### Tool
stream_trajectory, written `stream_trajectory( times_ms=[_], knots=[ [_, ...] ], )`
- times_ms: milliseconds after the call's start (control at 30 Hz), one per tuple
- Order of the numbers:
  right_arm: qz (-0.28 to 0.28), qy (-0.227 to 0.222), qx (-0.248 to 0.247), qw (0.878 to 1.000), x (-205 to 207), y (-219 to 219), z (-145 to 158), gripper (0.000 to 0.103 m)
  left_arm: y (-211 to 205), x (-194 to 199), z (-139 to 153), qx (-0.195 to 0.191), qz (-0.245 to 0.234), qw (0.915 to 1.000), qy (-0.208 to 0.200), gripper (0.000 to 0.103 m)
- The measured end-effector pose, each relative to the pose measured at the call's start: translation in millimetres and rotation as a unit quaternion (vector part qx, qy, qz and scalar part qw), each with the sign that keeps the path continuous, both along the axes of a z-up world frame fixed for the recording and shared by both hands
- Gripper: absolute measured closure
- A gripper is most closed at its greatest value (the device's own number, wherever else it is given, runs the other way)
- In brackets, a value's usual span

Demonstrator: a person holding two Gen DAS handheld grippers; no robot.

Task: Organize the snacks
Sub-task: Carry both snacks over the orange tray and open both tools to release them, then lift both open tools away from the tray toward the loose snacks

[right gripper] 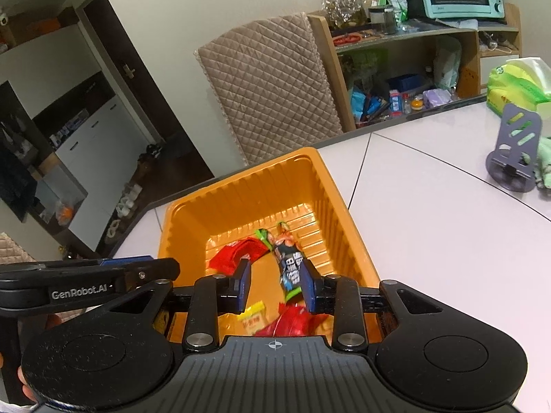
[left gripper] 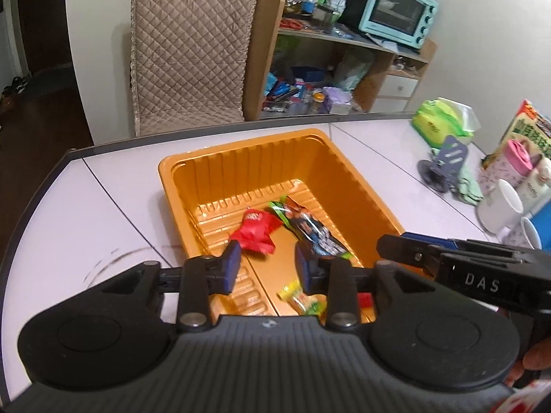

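Note:
An orange plastic bin [left gripper: 337, 158] [right gripper: 344, 206] sits on the white table. Inside lie a red snack packet [left gripper: 255, 230] [right gripper: 234, 256], a dark blue and green packet [left gripper: 310, 227] [right gripper: 289, 265], a small yellow packet [left gripper: 303, 299] [right gripper: 255, 316] and another red packet [right gripper: 292, 323] near the front. My left gripper [left gripper: 267, 268] is open and empty above the bin's near end. My right gripper [right gripper: 277, 285] is open and empty, also above the bin. Each gripper's side shows in the other's view, the right gripper [left gripper: 465, 268] and the left gripper [right gripper: 86, 278].
A chair with a quilted cover [left gripper: 193, 48] stands behind the table. On the table's right are a grey phone stand [left gripper: 447, 161] [right gripper: 516, 151], green tissue pack [left gripper: 440, 120], white mugs [left gripper: 499, 206] and a box. A cluttered shelf with a teal oven [left gripper: 396, 10] stands behind.

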State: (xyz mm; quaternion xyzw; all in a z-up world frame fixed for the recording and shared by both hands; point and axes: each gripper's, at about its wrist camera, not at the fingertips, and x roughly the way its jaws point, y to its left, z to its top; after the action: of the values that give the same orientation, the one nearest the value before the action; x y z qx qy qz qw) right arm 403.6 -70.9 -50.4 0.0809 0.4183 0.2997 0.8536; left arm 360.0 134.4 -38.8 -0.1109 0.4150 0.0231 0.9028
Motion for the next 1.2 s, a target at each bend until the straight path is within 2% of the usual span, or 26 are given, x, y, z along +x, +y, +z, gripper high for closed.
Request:
stream_trajectory(
  times_ms=[33,100,167,400,667,967,1200],
  knots=[
    [0.000,-0.002,0.000,1.000,-4.9,-2.6,2.4,0.066,-0.4,-5.8,2.2,-0.001,-0.001,1.0000,-0.002,0.067],
    [-0.003,-0.008,0.003,1.000,-16.3,-9.3,7.8,0.052,-1.5,-18.3,6.5,-0.003,-0.002,1.0000,-0.005,0.067],
    [-0.006,-0.015,0.010,1.000,-28.6,-16.6,13.3,0.050,-2.5,-31.5,10.5,-0.004,-0.003,1.0000,-0.007,0.066],
    [-0.025,-0.011,0.021,0.999,-65.8,-41.9,25.9,0.047,-10.1,-77.1,20.8,-0.007,0.004,1.0000,-0.001,0.064],
    [-0.036,0.002,0.007,0.999,-118.2,-66.2,28.2,0.046,-22.7,-130.6,23.6,-0.013,0.012,0.9998,0.008,0.064],
    [-0.034,0.019,-0.016,0.999,-171.3,-80.7,21.8,0.046,-44.5,-177.3,16.8,-0.028,-0.003,0.9991,0.030,0.063],
    [-0.031,0.017,-0.033,0.999,-204.3,-86.8,20.4,0.046,-61.4,-205.9,13.4,-0.025,-0.020,0.9987,0.039,0.063]
  ],
)
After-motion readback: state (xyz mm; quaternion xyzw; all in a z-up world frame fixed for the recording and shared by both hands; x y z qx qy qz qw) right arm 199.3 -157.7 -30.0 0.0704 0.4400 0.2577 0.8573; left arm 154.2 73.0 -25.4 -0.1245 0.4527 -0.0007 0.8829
